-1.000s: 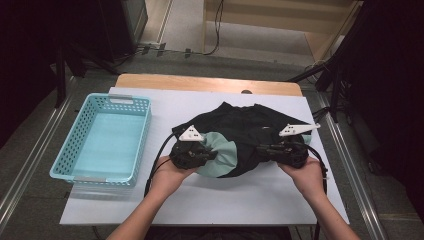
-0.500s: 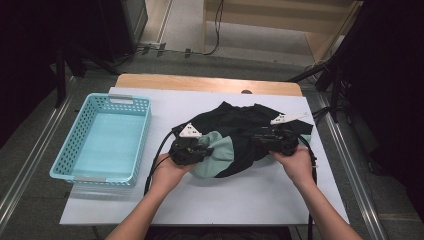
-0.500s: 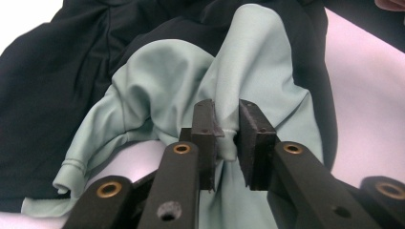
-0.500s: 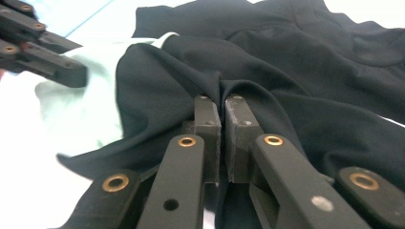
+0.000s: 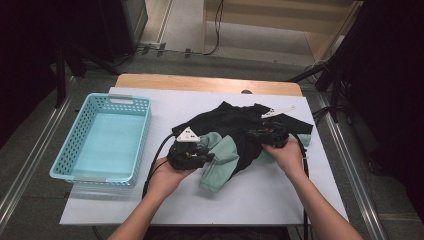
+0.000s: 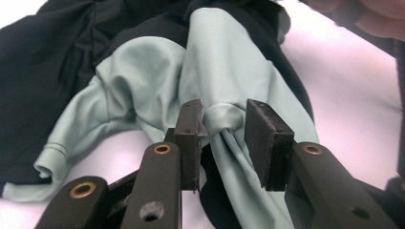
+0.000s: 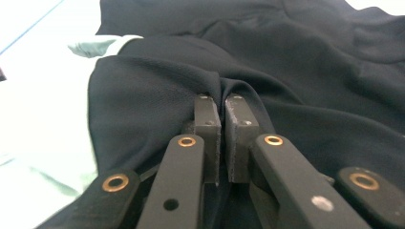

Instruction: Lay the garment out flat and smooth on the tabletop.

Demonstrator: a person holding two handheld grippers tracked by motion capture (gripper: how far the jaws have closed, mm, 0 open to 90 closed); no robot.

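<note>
A black garment [image 5: 235, 120] with a mint-green part [image 5: 220, 160] lies bunched on the white table [image 5: 280, 200]. My left gripper [image 5: 212, 156] is at its left side. In the left gripper view the jaws of this gripper [image 6: 222, 119] stand apart around a raised fold of the mint cloth [image 6: 219, 71], and the fold touches the left pad. My right gripper [image 5: 248, 134] is over the middle of the garment. In the right gripper view this gripper [image 7: 222, 102] is shut on a pinched ridge of the black cloth [image 7: 157, 90].
A light-blue plastic basket [image 5: 72, 137] stands empty at the table's left. A wooden strip [image 5: 200, 82] runs along the far edge. Bare white table lies in front of the garment and to its right. Cables trail from both grippers toward the near edge.
My right gripper has moved left and slightly away, drawing the black cloth over toward the middle. The left gripper has stayed almost in place at the mint part.
</note>
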